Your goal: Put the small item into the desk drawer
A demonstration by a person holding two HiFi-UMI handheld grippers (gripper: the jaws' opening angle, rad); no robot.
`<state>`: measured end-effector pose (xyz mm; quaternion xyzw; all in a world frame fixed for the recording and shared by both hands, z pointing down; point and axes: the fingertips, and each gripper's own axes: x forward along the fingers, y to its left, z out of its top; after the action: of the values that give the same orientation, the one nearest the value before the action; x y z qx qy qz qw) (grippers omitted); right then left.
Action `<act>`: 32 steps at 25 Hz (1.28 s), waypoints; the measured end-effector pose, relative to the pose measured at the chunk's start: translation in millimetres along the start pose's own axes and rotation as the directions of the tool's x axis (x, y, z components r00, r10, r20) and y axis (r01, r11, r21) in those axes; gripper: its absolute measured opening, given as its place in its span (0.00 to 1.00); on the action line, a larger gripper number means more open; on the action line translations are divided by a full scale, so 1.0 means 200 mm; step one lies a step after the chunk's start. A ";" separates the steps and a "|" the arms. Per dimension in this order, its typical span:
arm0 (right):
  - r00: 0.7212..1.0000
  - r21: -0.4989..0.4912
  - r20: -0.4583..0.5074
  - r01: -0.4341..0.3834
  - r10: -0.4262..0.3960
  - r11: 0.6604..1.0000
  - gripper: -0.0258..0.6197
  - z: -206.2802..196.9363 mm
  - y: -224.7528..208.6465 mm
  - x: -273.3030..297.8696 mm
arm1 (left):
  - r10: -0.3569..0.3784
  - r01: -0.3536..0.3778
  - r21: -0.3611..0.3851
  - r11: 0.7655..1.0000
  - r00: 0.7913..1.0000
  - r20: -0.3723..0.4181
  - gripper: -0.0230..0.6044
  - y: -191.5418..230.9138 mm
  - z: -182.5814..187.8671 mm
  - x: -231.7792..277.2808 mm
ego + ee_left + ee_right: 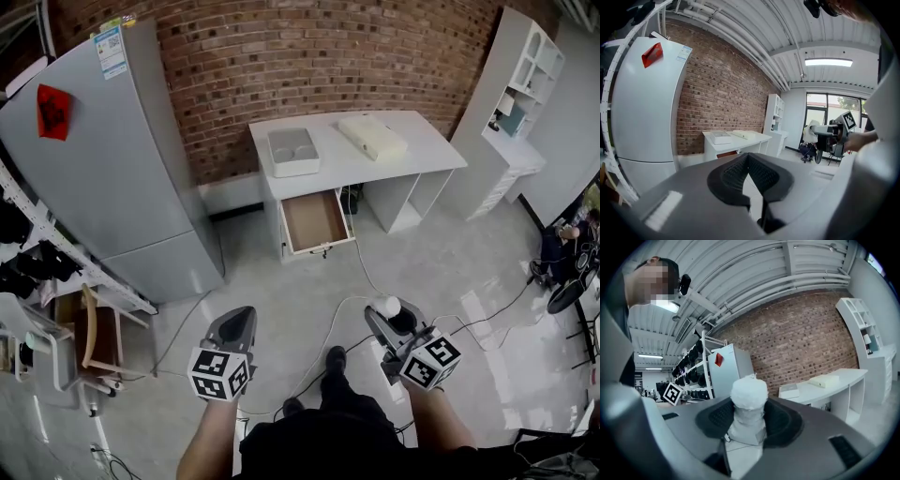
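Ahead, cables [367, 272] lie before the open drawer [315, 221]; right gripper [384, 321] clamps white item [388, 306], left gripper [242, 319] closed.

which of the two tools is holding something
The right tool, gripping the small white item; the left tool has its jaws closed on nothing.

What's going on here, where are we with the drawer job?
A person stands some way back from the white desk with a gripper in each hand. The right gripper is closed on the small white item, which stands upright between its jaws. The left gripper is shut and empty. The desk drawer is already pulled open, and nothing shows inside it. The item has not yet reached the drawer.
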<state>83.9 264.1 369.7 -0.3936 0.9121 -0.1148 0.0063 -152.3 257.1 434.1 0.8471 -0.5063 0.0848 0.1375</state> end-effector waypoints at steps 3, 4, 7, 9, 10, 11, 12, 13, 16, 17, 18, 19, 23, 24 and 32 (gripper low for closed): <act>1.000 0.021 -0.007 -0.011 0.011 1.000 0.31 -0.02 -0.08 0.07 | 0.001 -0.002 -0.007 1.000 1.000 -0.021 0.05 0.02 0.00 0.09; 1.000 0.028 -0.009 -0.012 0.012 1.000 0.31 -0.02 -0.12 0.09 | 0.003 -0.003 -0.011 1.000 1.000 -0.027 0.05 0.03 0.00 0.12; 1.000 0.047 -0.013 -0.015 0.016 0.999 0.31 -0.01 -0.26 0.15 | 0.009 -0.009 -0.019 1.000 0.999 -0.040 0.05 0.04 0.02 0.25; 1.000 0.057 -0.014 -0.022 0.023 0.998 0.31 0.01 -0.36 0.19 | 0.015 -0.015 -0.014 1.000 0.999 -0.045 0.05 0.04 0.06 0.35; 1.000 0.062 -0.010 -0.026 0.026 0.998 0.31 0.03 -0.42 0.21 | 0.019 -0.019 -0.010 1.000 0.999 -0.049 0.05 0.05 0.08 0.41; 1.000 0.067 -0.003 -0.030 0.030 0.997 0.31 0.05 -0.48 0.23 | 0.023 -0.023 -0.008 1.000 0.998 -0.054 0.05 0.05 0.10 0.46; 0.999 0.069 0.004 -0.035 0.034 0.997 0.31 0.06 -0.54 0.25 | 0.026 -0.026 -0.009 1.000 0.998 -0.060 0.05 0.05 0.11 0.52; 0.999 0.069 0.013 -0.042 0.041 0.997 0.31 0.08 -0.59 0.27 | 0.026 -0.027 -0.012 1.000 0.997 -0.067 0.05 0.05 0.13 0.57; 0.997 0.060 0.036 -0.068 0.066 0.996 0.31 0.14 -0.76 0.32 | 0.024 -0.025 -0.019 1.000 0.996 -0.084 0.05 0.03 0.20 0.74; 0.997 0.062 0.041 -0.072 0.070 0.995 0.31 0.15 -0.82 0.34 | 0.027 -0.028 -0.014 1.000 0.996 -0.089 0.05 0.03 0.22 0.79; 0.996 0.067 0.044 -0.075 0.072 0.995 0.31 0.15 -0.88 0.36 | 0.033 -0.034 -0.007 0.999 0.995 -0.094 0.05 0.02 0.24 0.83; 0.996 0.075 0.047 -0.077 0.074 0.994 0.31 0.15 -0.94 0.38 | 0.042 -0.042 -0.002 0.999 0.994 -0.098 0.05 0.03 0.26 0.87; 0.994 0.102 0.046 -0.100 0.096 0.990 0.31 0.18 -1.09 0.42 | 0.080 -0.082 -0.009 0.997 0.992 -0.102 0.05 0.03 0.32 0.99; 0.994 0.105 0.044 -0.107 0.103 0.989 0.31 0.18 -1.12 0.43 | 0.084 -0.086 -0.010 0.996 0.991 -0.104 0.05 0.03 0.33 1.01; 0.995 0.158 0.042 -0.092 0.086 0.983 0.31 0.15 -1.33 0.47 | 0.076 -0.079 -0.013 0.997 0.988 -0.132 0.05 0.02 0.34 1.19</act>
<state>211.8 13.3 404.6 -0.3527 0.9164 -0.1802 0.0588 -43.0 35.1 438.0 0.8180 -0.5295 0.1411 0.1749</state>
